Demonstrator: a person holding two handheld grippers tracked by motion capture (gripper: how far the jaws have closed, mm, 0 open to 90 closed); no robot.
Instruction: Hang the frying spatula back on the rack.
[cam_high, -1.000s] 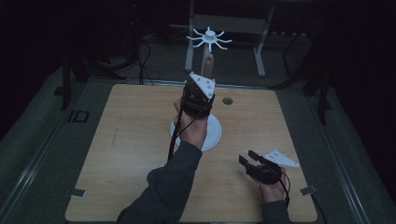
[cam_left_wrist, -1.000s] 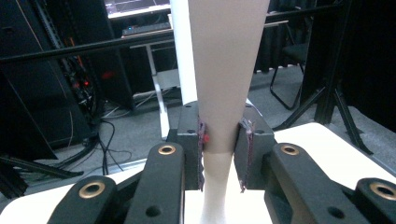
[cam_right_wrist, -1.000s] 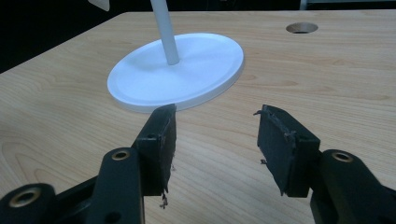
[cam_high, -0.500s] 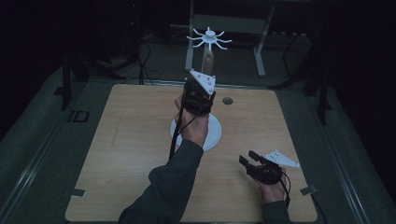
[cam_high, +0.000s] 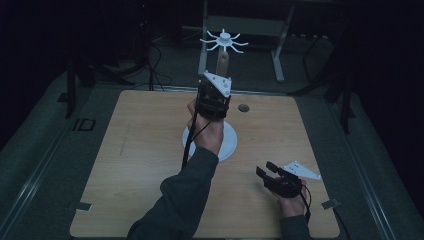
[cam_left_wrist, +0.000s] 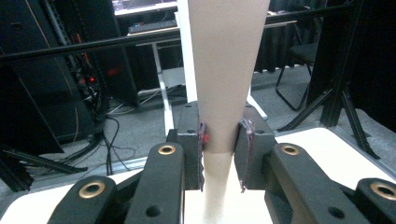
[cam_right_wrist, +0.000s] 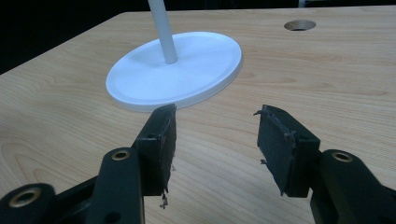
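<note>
Left gripper (cam_left_wrist: 223, 156) jaws pinching post (cam_left_wrist: 224, 74) above base (cam_right_wrist: 187, 70), mid-counter (cam_high: 125, 165) — keep post plumb. Right gripper (cam_right_wrist: 215, 140) jaws spread, idle near right corner.

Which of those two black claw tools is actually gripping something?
The left gripper, raised mid-table: its jaws clamp the white stand's tan upright pole. The right gripper, low near the table's edge, is open and empty.

A stand's base (cam_high: 227, 145) sits mid-surface (cam_high: 130, 165), a hole (cam_high: 243, 107) behind it to the right, the right claw (cam_high: 267, 170) nearer, right.
</note>
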